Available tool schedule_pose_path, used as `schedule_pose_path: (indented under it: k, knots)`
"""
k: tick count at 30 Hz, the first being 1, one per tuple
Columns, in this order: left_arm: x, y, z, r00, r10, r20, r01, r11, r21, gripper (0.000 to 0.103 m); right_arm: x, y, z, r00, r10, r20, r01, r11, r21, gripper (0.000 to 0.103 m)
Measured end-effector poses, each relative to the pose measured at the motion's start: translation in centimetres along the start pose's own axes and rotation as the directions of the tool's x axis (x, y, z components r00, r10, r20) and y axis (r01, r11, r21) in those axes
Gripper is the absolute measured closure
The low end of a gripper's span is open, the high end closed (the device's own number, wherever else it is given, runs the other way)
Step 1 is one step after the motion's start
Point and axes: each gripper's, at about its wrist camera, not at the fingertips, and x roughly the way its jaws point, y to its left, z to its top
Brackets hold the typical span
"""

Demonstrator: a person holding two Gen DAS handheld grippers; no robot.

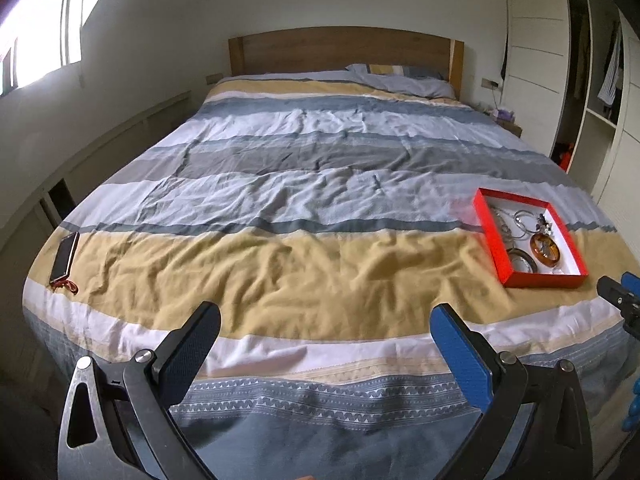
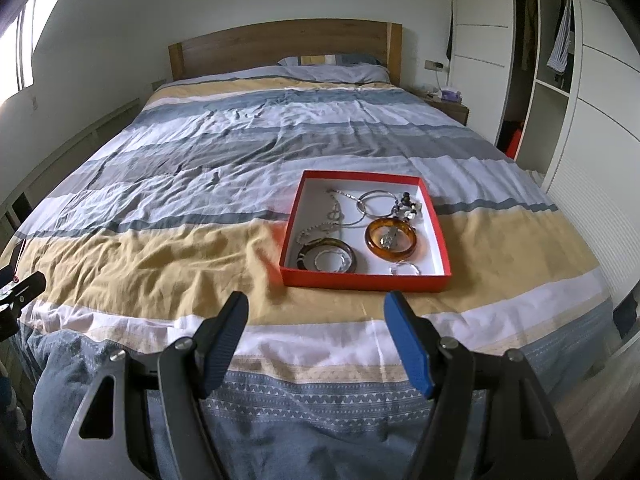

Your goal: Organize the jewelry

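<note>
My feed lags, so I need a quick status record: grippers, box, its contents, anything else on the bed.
left gripper: open, empty, over the bed's foot
right gripper: open, empty, facing the box
shallow red cardboard box: on the striped duvet, lidless
contents: amber translucent bangle, dark brown bangle, thin silver hoops, beaded chain
smartphone: far left bed edge

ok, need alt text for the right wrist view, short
A shallow red box of jewelry, including an amber bangle, a dark bangle, silver hoops and a bead chain, sits on a striped bedspread just ahead of the open, empty right gripper. A wooden headboard and white wardrobe lie beyond.
</note>
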Motion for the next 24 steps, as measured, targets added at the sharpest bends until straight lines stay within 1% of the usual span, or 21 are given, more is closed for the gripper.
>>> schedule_pose_path:
  k: [12,19,24]
  knots:
    - [0.57,-0.15,-0.43,1.0,-0.016,-0.018,0.016,1.0,0.004,0.001,0.55,-0.34,-0.48,1.0,0.005,-0.012,-0.005,1.0,0.005,0.034]
    - [0.69,-0.27,-0.55,1.0,-0.012,-0.017,0.012,1.0,0.014,0.001,0.83,0.12,-0.57,1.0,0.0,-0.019,0.0,1.0,-0.003,0.034]
    - [0.85,-0.17,-0.63,1.0,-0.019,-0.021,0.02,1.0,0.004,0.001,0.95,0.39,-0.7,1.0,-0.005,-0.026,0.005,1.0,-0.009,0.034]
